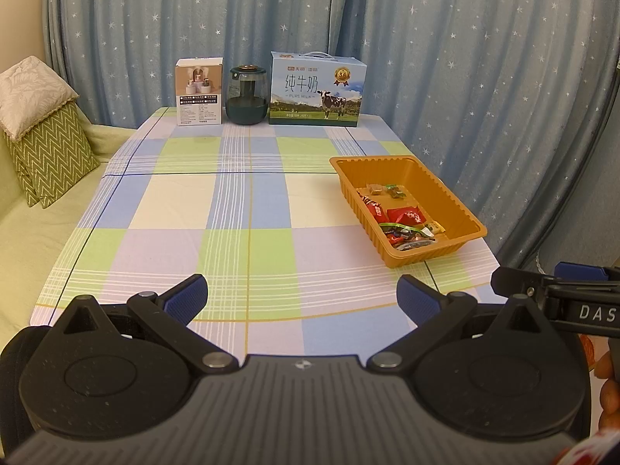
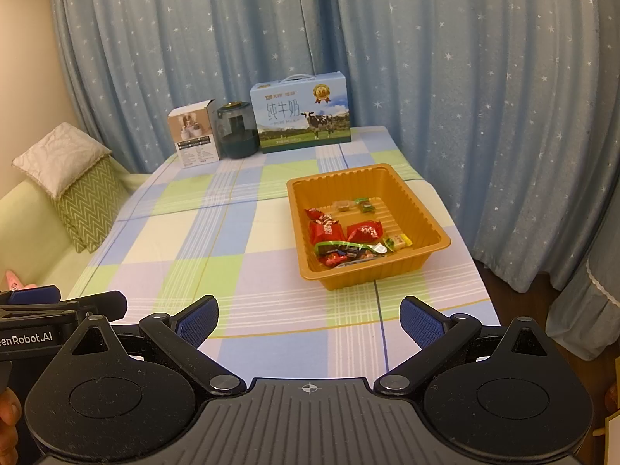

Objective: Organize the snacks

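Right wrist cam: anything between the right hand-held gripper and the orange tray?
Nothing: only bare checked tablecloth lies between the open right hand-held gripper and the orange tray, seen in the right wrist view.

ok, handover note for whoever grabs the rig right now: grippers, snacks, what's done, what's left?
Left gripper: open, empty, held over the near edge of the table.
Right gripper: open, empty, also at the near edge, facing the tray.
Orange tray sits on the table's right side. The wrapped snacks are all inside it, in a loose pile toward its near end.
Done: no snack is visible loose on the tablecloth.
Left: possibly nothing. If sorting inside the tray is wanted, that is not done.
The milk box, jar and small white box stand at the far edge.
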`<state>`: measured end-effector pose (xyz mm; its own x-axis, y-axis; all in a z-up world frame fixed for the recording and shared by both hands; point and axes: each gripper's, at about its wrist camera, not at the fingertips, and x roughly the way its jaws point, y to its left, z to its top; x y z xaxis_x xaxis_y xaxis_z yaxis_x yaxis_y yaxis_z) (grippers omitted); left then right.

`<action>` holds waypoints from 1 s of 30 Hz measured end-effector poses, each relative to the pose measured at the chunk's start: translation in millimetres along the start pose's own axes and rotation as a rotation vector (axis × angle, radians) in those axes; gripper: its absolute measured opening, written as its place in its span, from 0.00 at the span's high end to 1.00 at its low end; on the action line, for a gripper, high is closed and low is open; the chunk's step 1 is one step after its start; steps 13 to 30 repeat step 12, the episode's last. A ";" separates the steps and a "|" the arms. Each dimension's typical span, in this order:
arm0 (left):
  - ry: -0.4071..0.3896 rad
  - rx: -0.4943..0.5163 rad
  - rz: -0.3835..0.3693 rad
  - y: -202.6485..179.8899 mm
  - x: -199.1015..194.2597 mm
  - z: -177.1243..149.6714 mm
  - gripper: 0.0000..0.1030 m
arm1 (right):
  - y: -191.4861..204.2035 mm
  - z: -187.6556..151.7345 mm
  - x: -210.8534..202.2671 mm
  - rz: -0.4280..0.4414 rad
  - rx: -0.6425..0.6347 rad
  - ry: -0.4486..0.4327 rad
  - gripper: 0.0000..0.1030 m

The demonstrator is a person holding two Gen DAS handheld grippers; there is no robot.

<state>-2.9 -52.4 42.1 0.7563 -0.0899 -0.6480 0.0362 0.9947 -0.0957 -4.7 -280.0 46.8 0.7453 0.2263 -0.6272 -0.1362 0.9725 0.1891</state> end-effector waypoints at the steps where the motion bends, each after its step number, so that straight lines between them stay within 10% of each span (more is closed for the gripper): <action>1: 0.000 0.000 0.000 -0.1 0.0 0.0 0.00 | 0.2 0.0 -0.3 0.000 0.000 0.000 0.04; 30: -0.016 -0.008 -0.015 -0.3 -1.2 2.5 0.00 | -0.2 0.0 -0.2 -0.001 0.000 0.000 0.04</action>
